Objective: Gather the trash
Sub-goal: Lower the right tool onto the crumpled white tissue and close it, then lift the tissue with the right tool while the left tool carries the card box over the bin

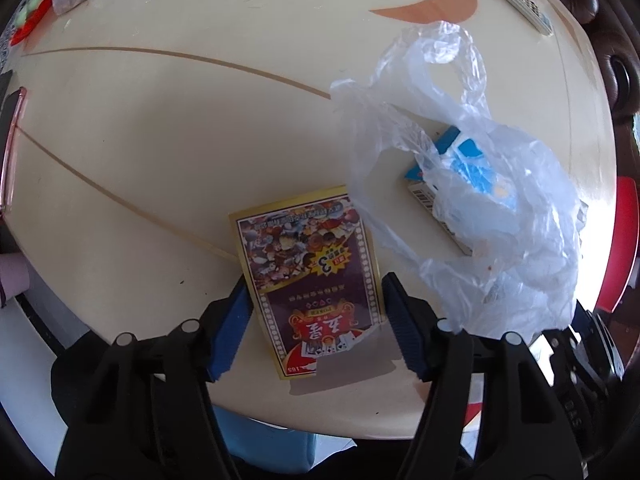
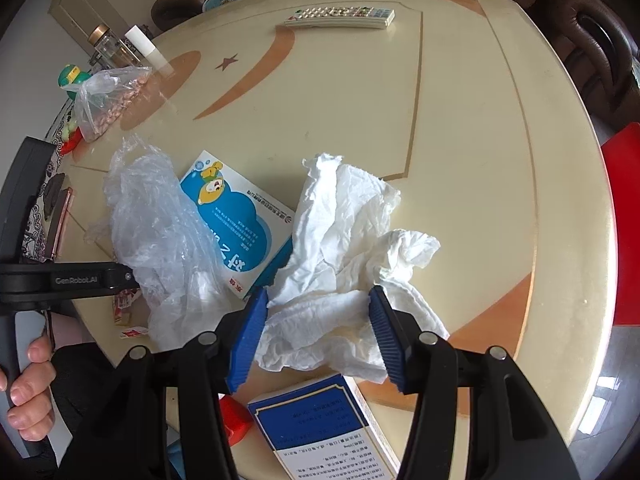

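A gold-bordered playing-card pack (image 1: 308, 280) lies flat on the cream table (image 1: 160, 140). My left gripper (image 1: 316, 284) points down over it, blue pads (image 1: 236, 320) against its two long sides, shut on it. A crumpled white tissue (image 2: 344, 232) lies on the table in the right wrist view. My right gripper (image 2: 318, 292) straddles the tissue's near end. The tissue fills the gap and brushes both pads (image 2: 248, 332), which stand apart without squeezing it. A clear plastic bag (image 1: 472, 208) lies beside the pack, over a blue medicine box (image 2: 236, 216).
A blue-and-white box (image 2: 320, 428) and a red object (image 2: 236, 416) sit at the near table edge. Farther off are a remote (image 2: 340, 16), a bag of nuts (image 2: 108, 100), bottles (image 2: 108, 46) and a phone (image 2: 60, 220). A hand (image 2: 28, 384) holds the left gripper's handle.
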Available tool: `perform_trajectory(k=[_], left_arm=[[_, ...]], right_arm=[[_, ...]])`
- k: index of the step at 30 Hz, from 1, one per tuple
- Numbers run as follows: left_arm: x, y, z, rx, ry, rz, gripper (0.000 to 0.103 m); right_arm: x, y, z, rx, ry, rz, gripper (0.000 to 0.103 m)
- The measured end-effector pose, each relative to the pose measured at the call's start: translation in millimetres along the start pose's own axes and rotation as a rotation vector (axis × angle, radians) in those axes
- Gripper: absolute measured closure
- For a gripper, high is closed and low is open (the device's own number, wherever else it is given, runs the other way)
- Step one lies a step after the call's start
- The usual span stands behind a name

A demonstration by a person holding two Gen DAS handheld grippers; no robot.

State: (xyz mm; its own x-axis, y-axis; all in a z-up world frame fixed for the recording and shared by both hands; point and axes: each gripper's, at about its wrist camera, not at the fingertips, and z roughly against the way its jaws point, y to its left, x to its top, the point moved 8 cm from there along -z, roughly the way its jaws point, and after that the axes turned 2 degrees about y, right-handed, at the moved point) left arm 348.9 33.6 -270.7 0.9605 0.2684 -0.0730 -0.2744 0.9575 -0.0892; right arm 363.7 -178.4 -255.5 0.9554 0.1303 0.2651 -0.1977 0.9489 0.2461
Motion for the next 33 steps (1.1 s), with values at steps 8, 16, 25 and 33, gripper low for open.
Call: perform_trajectory(k=[8,16,25,33], left_arm=[[-15,2,-6,-0.001,-0.018,-0.058,0.04],[-32,-7,8,-0.005,-0.089,-0.112,0.04],[-51,-6,30,-0.016,-0.155,-0.158,0.04],[-58,-1,81,-0.019,-0.277,-0.205,0.04]], right_arm=[[-2,-1,3,-0.002,-0.019,-0.005,0.085],[-2,-2,34,-0.05,-0.084,0.003,0.088],[-5,9,69,-0.087,-0.143,0.014,0.089],[-12,22,110,-0.095,-0.213,0.018,0.089]])
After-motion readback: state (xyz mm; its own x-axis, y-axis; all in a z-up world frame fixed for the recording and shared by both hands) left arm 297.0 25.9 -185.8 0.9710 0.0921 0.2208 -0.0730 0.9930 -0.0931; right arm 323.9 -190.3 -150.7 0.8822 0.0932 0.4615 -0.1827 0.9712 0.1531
